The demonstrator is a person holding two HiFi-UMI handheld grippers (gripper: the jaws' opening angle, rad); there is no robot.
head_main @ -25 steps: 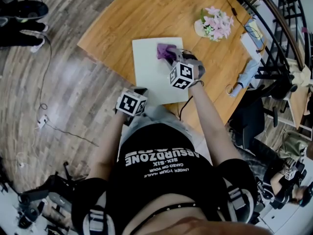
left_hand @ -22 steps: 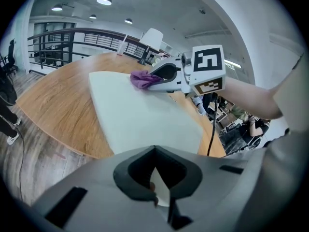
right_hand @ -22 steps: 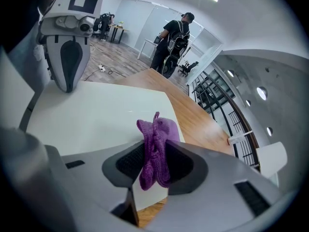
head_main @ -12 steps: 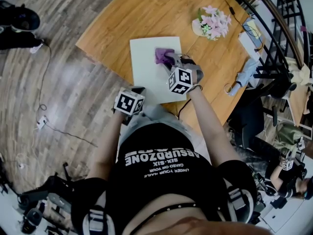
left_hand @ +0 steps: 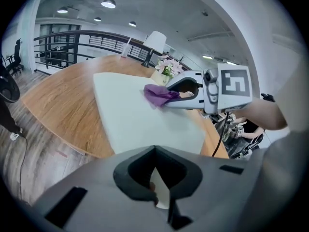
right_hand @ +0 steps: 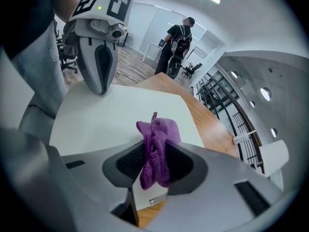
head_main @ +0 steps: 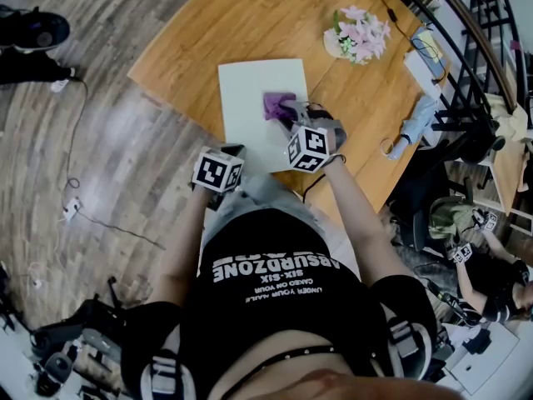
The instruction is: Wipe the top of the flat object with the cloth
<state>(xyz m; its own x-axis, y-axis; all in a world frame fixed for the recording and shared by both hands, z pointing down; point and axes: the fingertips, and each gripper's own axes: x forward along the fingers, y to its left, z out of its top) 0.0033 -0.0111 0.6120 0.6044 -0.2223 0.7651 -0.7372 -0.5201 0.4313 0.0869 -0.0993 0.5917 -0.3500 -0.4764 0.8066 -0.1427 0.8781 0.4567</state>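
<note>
On the desk (head_main: 191, 40), the cloth (head_main: 275, 104) is clamped in the right gripper (head_main: 293, 115) for wiping the flat object (head_main: 250, 98), whose near edge is pinched steady by the left gripper (head_main: 233, 152).

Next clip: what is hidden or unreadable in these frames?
- Head view: near corners of the pale flat board, covered by the left gripper and right gripper.
- Right gripper view: print on the small white label under that gripper, too small.
- Head view: grey-blue object far right, too small to identify.
</note>
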